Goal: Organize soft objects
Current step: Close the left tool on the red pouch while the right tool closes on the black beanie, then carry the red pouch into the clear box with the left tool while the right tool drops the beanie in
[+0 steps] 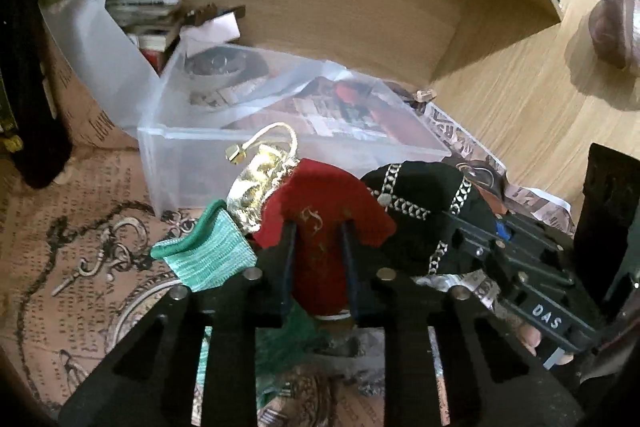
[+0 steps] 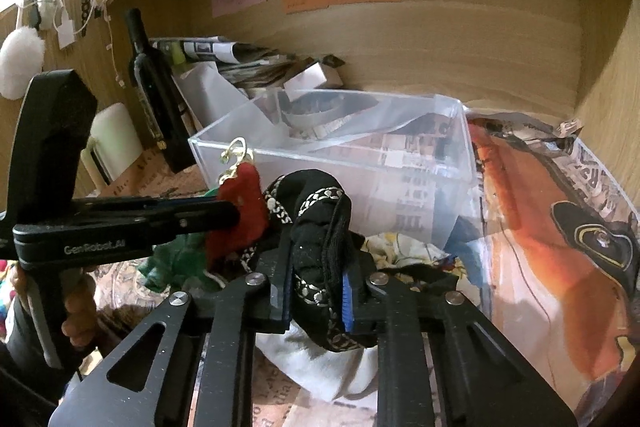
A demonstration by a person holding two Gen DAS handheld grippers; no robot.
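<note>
Pouches fill both grips at once: the left gripper (image 1: 318, 227) has its jaws drawn in tight on a red velvet pouch (image 1: 320, 215), and the right gripper (image 2: 316, 291) is pinched nearly shut round a black pouch with silver chain trim (image 2: 316, 223). Both bundles hang just in front of the clear plastic box (image 2: 400, 163), near its front wall but not yet over the rim. A gold metallic pouch (image 1: 256, 183) with a cream drawstring (image 1: 280, 131) sticks up beside the red one, touching it, and a green knitted piece (image 1: 204, 255) sits to its left; whether either is caught in the same grip I cannot tell

The risk, as I see it, is tangling. The two pouches press against each other, so lifting one could drag the other, or the looped cord could snag the box edge on the way in. The box wall looks light, and a nudge from either gripper might shove it back into the clutter of papers (image 2: 240, 63) behind. Soft cloth could also slip out of so narrow a pinch
</note>
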